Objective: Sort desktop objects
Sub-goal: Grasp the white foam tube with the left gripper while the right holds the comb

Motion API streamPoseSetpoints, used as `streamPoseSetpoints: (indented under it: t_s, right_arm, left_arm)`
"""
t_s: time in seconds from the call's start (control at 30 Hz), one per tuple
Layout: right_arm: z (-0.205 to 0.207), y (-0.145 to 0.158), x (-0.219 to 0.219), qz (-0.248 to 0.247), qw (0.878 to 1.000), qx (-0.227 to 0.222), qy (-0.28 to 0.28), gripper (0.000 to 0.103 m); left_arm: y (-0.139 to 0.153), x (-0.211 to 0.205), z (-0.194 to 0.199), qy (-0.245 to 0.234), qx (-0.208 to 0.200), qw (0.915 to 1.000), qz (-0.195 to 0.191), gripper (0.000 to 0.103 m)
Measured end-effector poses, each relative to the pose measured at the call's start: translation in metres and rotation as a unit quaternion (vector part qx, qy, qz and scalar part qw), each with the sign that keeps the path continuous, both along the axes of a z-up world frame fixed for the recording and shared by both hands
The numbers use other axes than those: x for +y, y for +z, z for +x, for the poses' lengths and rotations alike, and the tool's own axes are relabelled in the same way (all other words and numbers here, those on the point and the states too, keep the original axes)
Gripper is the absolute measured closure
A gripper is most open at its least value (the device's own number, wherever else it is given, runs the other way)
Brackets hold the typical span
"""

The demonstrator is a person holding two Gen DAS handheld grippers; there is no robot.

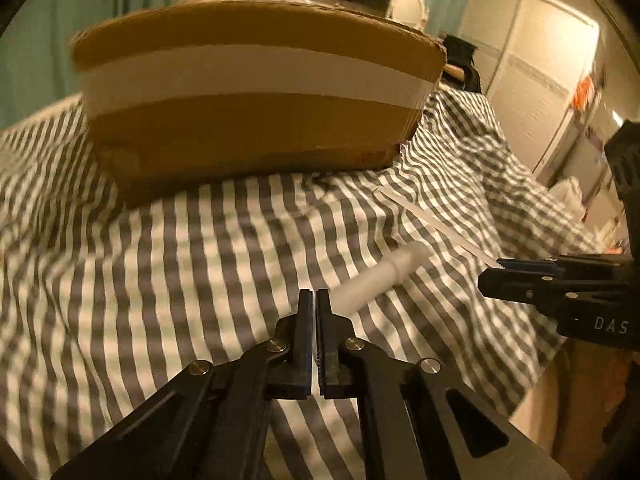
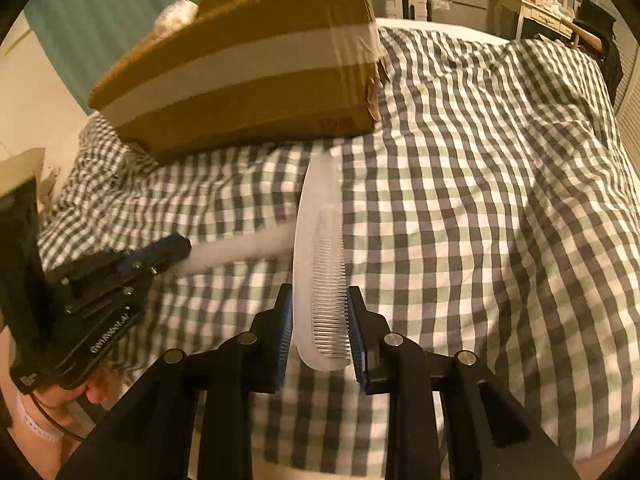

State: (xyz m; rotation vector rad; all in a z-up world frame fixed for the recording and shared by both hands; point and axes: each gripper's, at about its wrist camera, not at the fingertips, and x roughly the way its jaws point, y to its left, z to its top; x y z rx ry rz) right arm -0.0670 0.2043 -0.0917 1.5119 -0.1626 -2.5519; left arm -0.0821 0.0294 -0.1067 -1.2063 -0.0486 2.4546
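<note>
In the left wrist view there was one cardboard box [image 1: 256, 92] with a pale tape band, standing on a checked cloth [image 1: 160, 260]. One white tube-like object [image 1: 380, 280] lay on the cloth just beyond the left gripper [image 1: 315, 304], whose jaws were pressed together with nothing between them; the tube passed beside the tips, not inside. At the right edge the right gripper [image 1: 494, 276] came in, holding one thin pale strip seen edge-on.

The right wrist view showed that strip to be one translucent comb [image 2: 318, 264], teeth facing right, clamped between the right gripper's [image 2: 318, 312] partly closed pads. Here the left gripper [image 2: 176, 250] touched the tube [image 2: 240, 250], and a hand [image 2: 60, 400] appeared under it.
</note>
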Motion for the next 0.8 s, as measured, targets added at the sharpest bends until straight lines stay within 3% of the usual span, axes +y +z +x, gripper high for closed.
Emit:
streamPoseSetpoints:
  t_s: [0.07, 0.2, 0.23, 0.27, 0.3, 0.33, 0.37, 0.43, 0.53, 0.57, 0.6, 0.67, 0.8]
  right_arm:
    - [0.006, 0.002, -0.005, -0.002, 1.000, 0.004, 0.002, 0.078]
    - [0.012, 0.004, -0.010, -0.007, 1.000, 0.005, 0.006, 0.078]
    - [0.013, 0.003, -0.009, -0.009, 1.000, 0.005, 0.006, 0.078]
    - [0.014, 0.003, -0.007, -0.011, 1.000, 0.005, 0.003, 0.078]
    - [0.015, 0.002, -0.004, -0.012, 1.000, 0.004, 0.001, 0.078]
    - [0.014, 0.001, -0.002, -0.014, 1.000, 0.005, -0.003, 0.078]
    - [0.014, 0.001, 0.000, -0.015, 1.000, 0.005, -0.006, 0.078]
    - [0.012, 0.001, 0.001, -0.010, 1.000, 0.006, -0.008, 0.078]
    - [0.007, -0.002, -0.001, -0.001, 1.000, 0.006, -0.005, 0.078]
    - [0.005, -0.004, -0.001, -0.006, 1.000, 0.003, -0.006, 0.078]
    - [0.003, -0.006, -0.001, -0.011, 1.000, -0.001, -0.005, 0.078]
    - [0.000, -0.008, -0.002, -0.012, 1.000, -0.005, -0.004, 0.078]
    - [0.000, 0.000, -0.001, -0.024, 1.000, 0.001, -0.005, 0.078]
  left_arm:
    - [-0.003, -0.004, 0.008, 0.008, -0.006, 0.9999, -0.012, 0.101]
    - [-0.003, 0.010, 0.012, -0.022, 0.009, 0.9985, -0.049, 0.097]
    - [-0.002, 0.014, 0.013, -0.030, 0.012, 0.9979, -0.056, 0.088]
    - [0.000, 0.018, 0.012, -0.041, 0.017, 0.9970, -0.064, 0.070]
    - [0.001, 0.022, 0.011, -0.050, 0.022, 0.9958, -0.074, 0.058]
    - [0.001, 0.026, 0.010, -0.056, 0.029, 0.9947, -0.081, 0.036]
    - [0.001, 0.031, 0.009, -0.062, 0.042, 0.9931, -0.090, 0.033]
    - [0.000, 0.037, 0.004, -0.067, 0.056, 0.9899, -0.111, 0.033]
    - [-0.013, 0.041, -0.010, -0.082, 0.037, 0.9893, -0.115, 0.036]
    - [-0.022, 0.042, -0.016, -0.090, 0.017, 0.9887, -0.119, 0.054]
    - [-0.025, 0.042, -0.017, -0.094, 0.015, 0.9888, -0.115, 0.055]
    - [-0.023, 0.040, -0.013, -0.101, 0.023, 0.9901, -0.095, 0.073]
    - [-0.015, 0.031, -0.006, -0.087, 0.011, 0.9936, -0.071, 0.075]
